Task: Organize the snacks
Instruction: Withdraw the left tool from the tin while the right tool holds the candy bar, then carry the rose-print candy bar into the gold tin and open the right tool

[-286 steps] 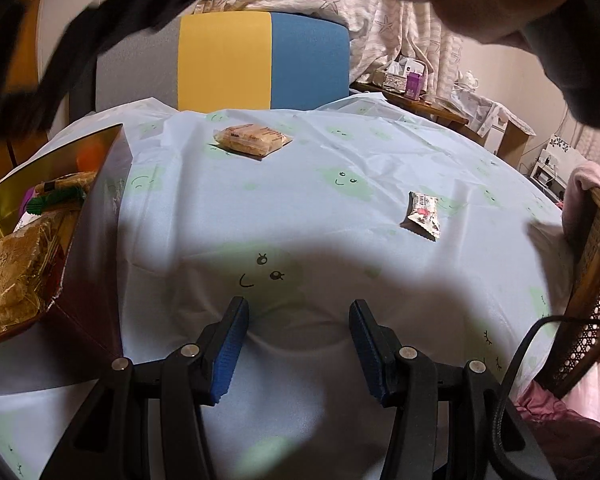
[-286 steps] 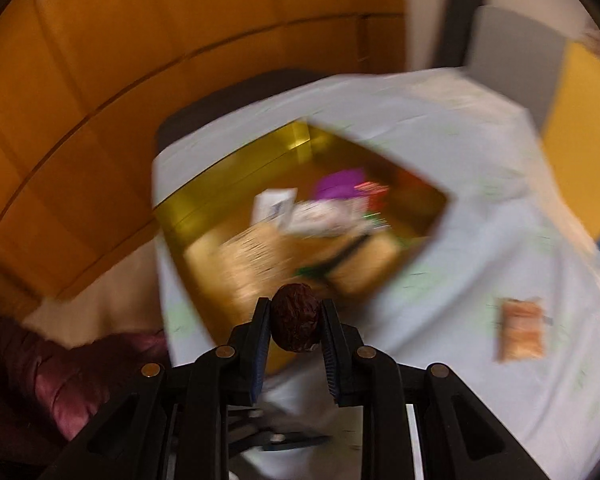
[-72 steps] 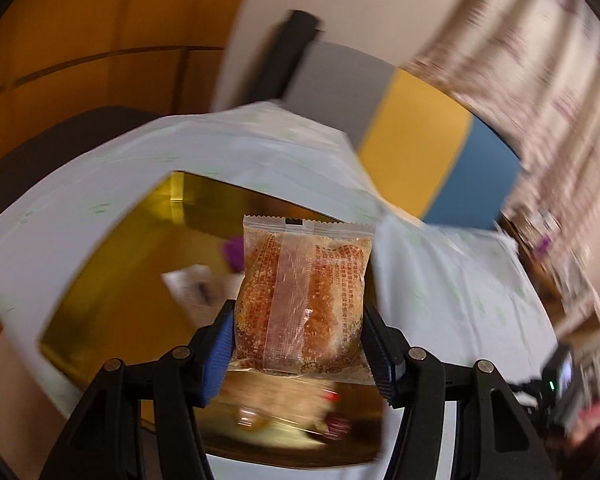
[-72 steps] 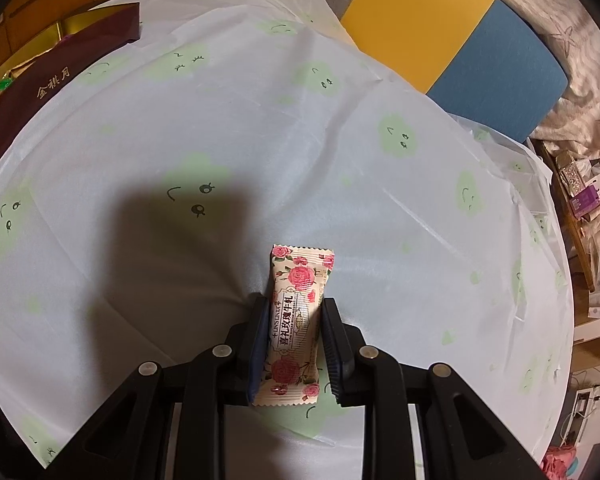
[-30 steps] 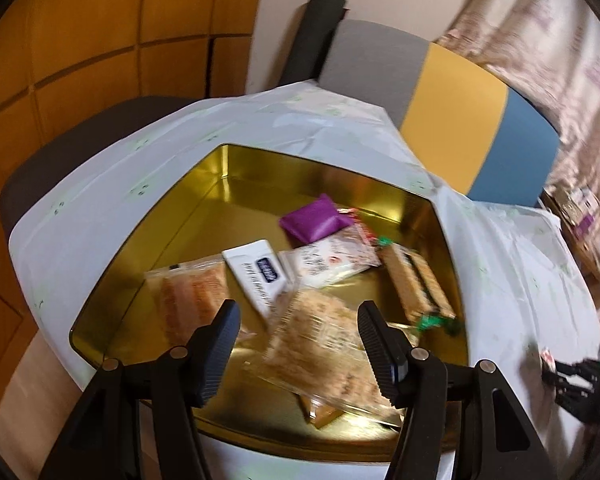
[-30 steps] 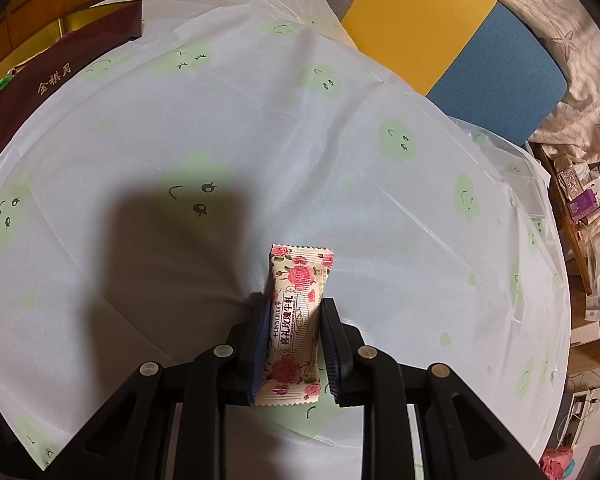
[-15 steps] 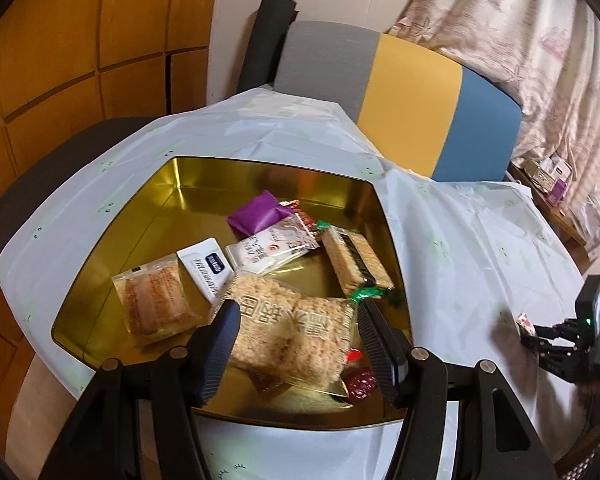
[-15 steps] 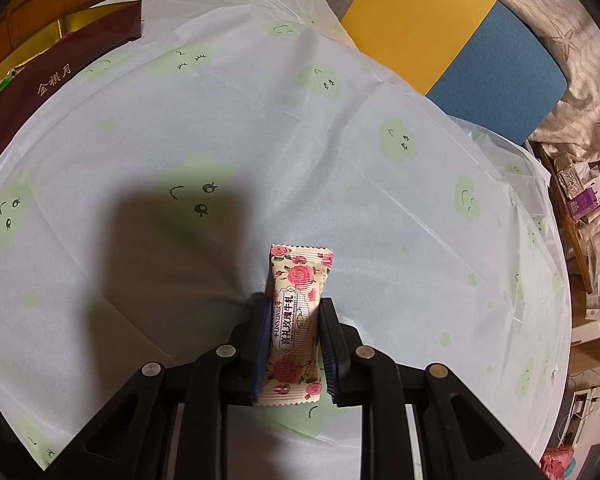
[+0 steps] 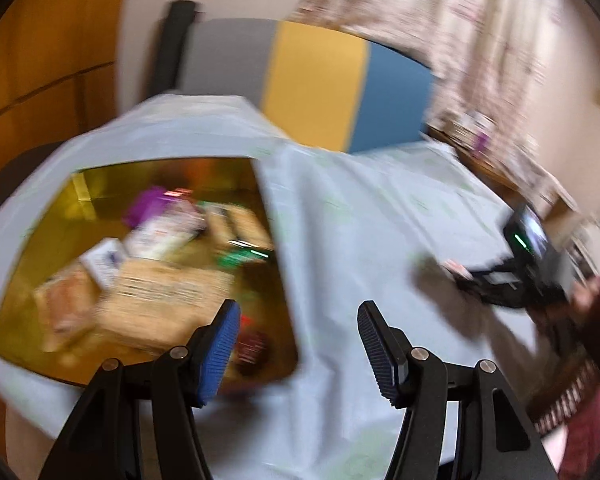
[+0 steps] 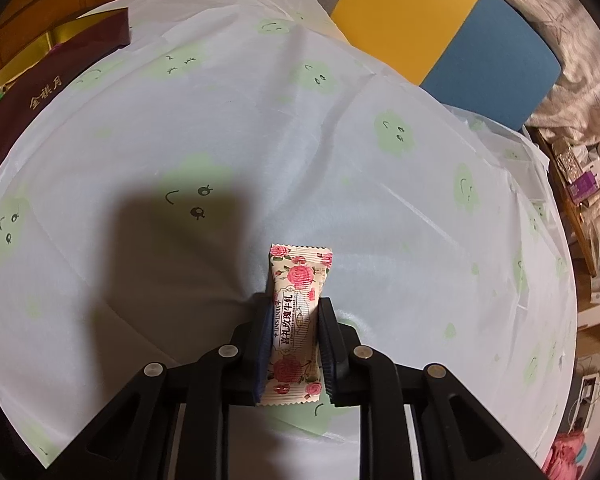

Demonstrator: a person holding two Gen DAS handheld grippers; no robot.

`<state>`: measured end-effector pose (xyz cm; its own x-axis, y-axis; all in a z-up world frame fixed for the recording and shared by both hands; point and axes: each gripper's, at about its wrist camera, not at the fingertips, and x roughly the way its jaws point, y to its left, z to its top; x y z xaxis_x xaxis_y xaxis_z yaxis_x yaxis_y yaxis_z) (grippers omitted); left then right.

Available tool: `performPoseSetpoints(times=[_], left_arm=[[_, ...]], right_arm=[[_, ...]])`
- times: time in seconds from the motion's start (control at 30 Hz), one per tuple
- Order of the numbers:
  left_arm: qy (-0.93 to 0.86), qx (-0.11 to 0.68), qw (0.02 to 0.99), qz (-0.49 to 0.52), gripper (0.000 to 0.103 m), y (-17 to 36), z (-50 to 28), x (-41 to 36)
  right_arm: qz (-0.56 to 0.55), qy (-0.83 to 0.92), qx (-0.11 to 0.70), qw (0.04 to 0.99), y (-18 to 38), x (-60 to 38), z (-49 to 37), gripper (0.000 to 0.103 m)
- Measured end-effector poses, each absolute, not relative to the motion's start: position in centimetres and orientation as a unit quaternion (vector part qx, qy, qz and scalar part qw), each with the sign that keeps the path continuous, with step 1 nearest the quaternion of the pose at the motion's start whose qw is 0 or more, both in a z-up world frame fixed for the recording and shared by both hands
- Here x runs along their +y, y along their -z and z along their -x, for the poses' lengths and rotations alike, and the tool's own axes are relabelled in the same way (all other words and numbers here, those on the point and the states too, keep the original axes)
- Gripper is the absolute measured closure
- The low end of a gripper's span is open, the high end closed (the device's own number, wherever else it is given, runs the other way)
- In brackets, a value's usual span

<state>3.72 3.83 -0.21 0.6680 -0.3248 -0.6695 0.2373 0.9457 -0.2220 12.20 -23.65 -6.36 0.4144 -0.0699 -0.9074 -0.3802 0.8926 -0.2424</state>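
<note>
You see a cream candy wrapper printed with pink roses, on a pale blue surface patterned with green smiling clouds; the tin is gold.

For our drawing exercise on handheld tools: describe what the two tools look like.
The left tool has black angular arms with silver screws and blue ribbed pads. The right tool has the same black frame, silver screws and dark blue pads.

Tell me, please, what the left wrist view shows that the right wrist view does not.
Only the left wrist view looks into the gold tray and its blurred snacks, past the empty open left gripper. Only the right wrist view shows the rose-print candy clamped in the right gripper. Both share the pale tablecloth and the yellow and blue chair.
</note>
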Motion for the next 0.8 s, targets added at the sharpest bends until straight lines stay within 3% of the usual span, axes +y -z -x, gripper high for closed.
performPoseSetpoints(times=[0.3,0.8], left_arm=[[0.291,0.412,0.863,-0.026,0.041,3.6,-1.1,-3.0],[0.293,0.439,0.85,0.006,0.042,7.1,-1.8,-2.5]], right_arm=[[0.164,-0.071,0.558,0.811,6.0,-24.2,-13.7,0.083],[0.128,-0.172,0.543,0.812,3.3,-18.7,-15.2,0.083]])
